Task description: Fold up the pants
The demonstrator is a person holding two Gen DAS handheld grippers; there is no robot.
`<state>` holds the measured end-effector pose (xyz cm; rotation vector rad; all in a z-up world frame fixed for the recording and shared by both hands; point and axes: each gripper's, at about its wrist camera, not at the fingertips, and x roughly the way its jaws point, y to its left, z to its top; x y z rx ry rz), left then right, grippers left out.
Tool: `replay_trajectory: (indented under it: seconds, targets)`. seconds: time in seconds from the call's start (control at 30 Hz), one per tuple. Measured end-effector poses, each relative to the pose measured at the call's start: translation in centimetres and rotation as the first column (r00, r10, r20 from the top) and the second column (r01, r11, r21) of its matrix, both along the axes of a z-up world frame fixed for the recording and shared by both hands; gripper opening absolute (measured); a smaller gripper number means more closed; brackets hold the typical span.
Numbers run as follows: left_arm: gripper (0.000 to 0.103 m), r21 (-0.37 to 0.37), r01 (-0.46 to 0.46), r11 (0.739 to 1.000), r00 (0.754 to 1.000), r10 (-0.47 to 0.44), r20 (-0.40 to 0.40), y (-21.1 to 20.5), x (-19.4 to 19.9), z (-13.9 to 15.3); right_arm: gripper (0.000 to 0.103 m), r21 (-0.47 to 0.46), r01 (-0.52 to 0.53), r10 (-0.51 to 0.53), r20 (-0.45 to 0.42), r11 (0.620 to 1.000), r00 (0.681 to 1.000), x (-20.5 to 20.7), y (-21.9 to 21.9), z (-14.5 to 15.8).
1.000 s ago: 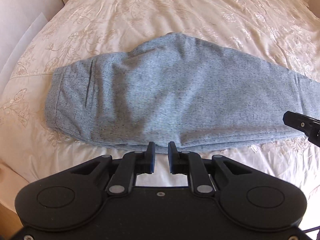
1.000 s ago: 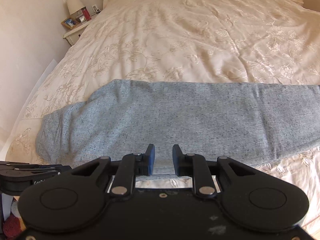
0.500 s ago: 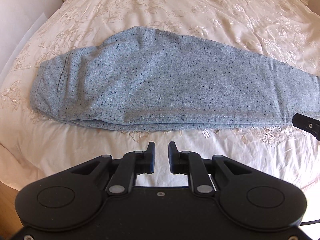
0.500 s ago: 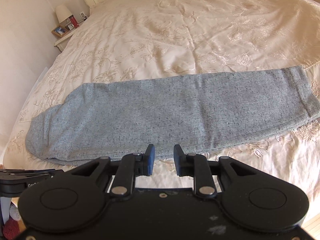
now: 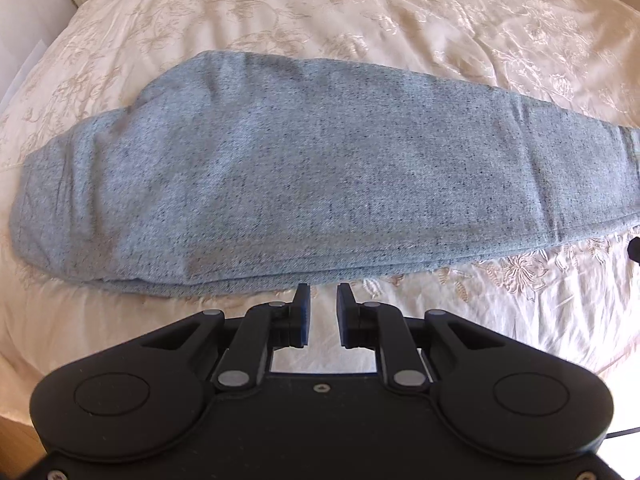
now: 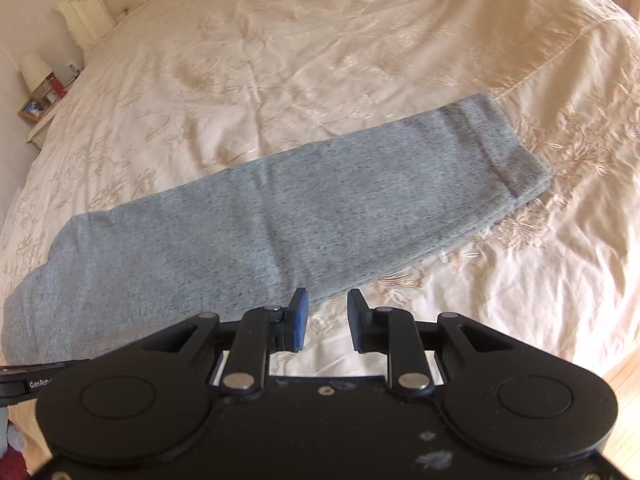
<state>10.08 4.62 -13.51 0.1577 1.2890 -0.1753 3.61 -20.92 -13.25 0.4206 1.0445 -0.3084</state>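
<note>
Left hand-held gripper is seen in the left wrist view with its blue-padded jaws slightly parted and nothing pinched; the grey-blue flecked knit pants, already doubled leg over leg, lie flat on the cream embroidered bedspread, their near edge just beyond the tips

In the right wrist view the right hand-held gripper is likewise spread and empty, beside the near edge. The cuff end is seen far right. A crosswise fold is judged next: both grippers must be repositioned and an end pinched
</note>
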Motion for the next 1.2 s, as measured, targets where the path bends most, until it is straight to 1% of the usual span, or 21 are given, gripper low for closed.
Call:
replay_trajectory:
  seconds: [0.17, 0.27, 0.33, 0.43, 0.57, 0.67, 0.77, 0.97, 1.03, 1.2]
  targets:
    - [0.023, 0.020, 0.120, 0.993, 0.993, -0.120, 0.012, -3.5, 1.2, -0.2, 0.026, 0.014, 0.159, -0.159, -0.002, 0.987, 0.987, -1.0, -5.1, -0.5]
    - [0.023, 0.025, 0.139, 0.990, 0.990, -0.140, 0.017, -4.7, 1.4, 0.1, 0.028, 0.015, 0.216, -0.216, -0.011, 0.976, 0.976, -1.1, -8.1, -1.2]
    - [0.023, 0.028, 0.130, 0.991, 0.991, -0.131, 0.011, -5.4, 1.4, 0.1, 0.030, 0.032, 0.237, -0.236, -0.016, 0.971, 0.972, -1.1, -10.2, -1.7]
    - [0.023, 0.051, 0.104, 0.993, 0.995, -0.104, -0.003, -6.5, 1.1, -0.2, 0.032, 0.084, 0.272, -0.272, -0.018, 0.959, 0.962, -1.0, -13.7, -2.9]
    - [0.023, 0.063, 0.027, 0.998, 0.999, -0.025, -0.035, -7.9, 0.4, -0.2, 0.034, 0.164, 0.298, -0.298, -0.023, 0.940, 0.954, -0.5, -18.2, -4.6]
    - [0.023, 0.079, -0.008, 0.997, 0.998, 0.012, -0.056, -9.6, -0.3, -0.6, 0.037, 0.211, 0.312, -0.315, -0.021, 0.926, 0.949, -0.1, -21.0, -5.7]
    - [0.023, 0.091, -0.039, 0.995, 0.996, 0.046, -0.070, -11.2, -0.9, -0.8, 0.038, 0.254, 0.314, -0.315, -0.036, 0.915, 0.948, 0.5, -23.3, -6.9]
    - [0.023, 0.098, -0.083, 0.992, 0.993, 0.091, -0.074, -14.1, -0.9, -0.7, 0.038, 0.326, 0.316, -0.302, -0.094, 0.891, 0.949, 0.9, -26.3, -8.9]
    - [0.023, 0.103, -0.089, 0.991, 0.993, 0.097, -0.067, -14.7, -0.7, -0.6, 0.038, 0.354, 0.316, -0.302, -0.097, 0.880, 0.948, 0.4, -26.9, -9.1]
    - [0.023, 0.112, -0.110, 0.988, 0.991, 0.117, -0.060, -15.4, -0.4, -0.4, 0.041, 0.384, 0.293, -0.282, -0.086, 0.876, 0.956, 0.5, -28.0, -10.0]
